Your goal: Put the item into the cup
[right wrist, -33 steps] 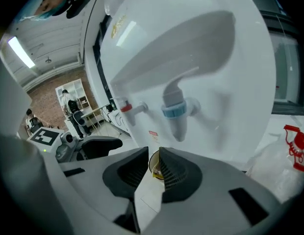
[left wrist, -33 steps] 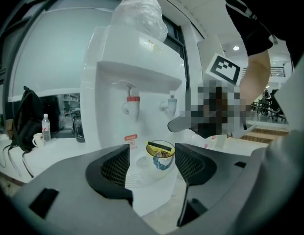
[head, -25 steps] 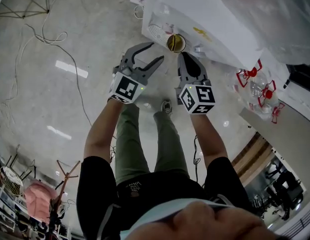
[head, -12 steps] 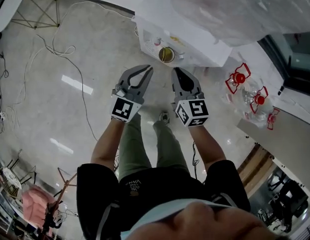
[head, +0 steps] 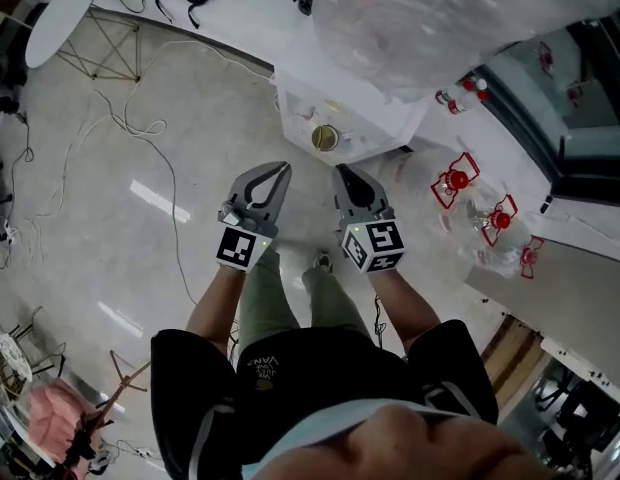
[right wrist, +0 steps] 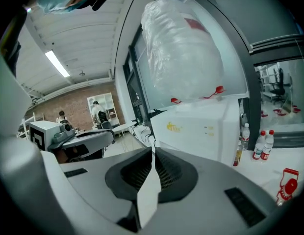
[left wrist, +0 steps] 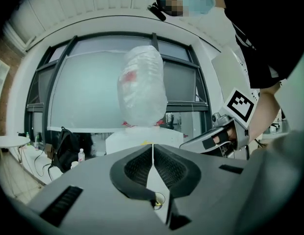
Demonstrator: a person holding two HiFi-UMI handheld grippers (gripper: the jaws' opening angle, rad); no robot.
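A small cup (head: 324, 138) with something yellow inside stands on the white box-like stand (head: 375, 128) ahead of me. My left gripper (head: 281, 171) hangs short of it to the left, jaws shut and empty. Level with it on the right, my right gripper (head: 341, 173) is also shut with nothing in it. In the left gripper view the closed jaws (left wrist: 152, 150) fill the lower frame, and the cup (left wrist: 158, 200) peeps through the slot beneath them. The right gripper view shows its jaws (right wrist: 153, 152) pressed together before the white stand (right wrist: 201, 126).
A big clear plastic bag (head: 440, 18) sits on the stand. Red-capped bottles (head: 456, 181) lie to the right, and more bottles (right wrist: 262, 146) stand by the window. Cables (head: 140, 118) trail across the glossy floor at left. A round white table (head: 60, 18) is at upper left.
The left jaws have gone from wide open to shut, empty. Both grippers have drawn back from the cup, which now sits farther off in the head view.
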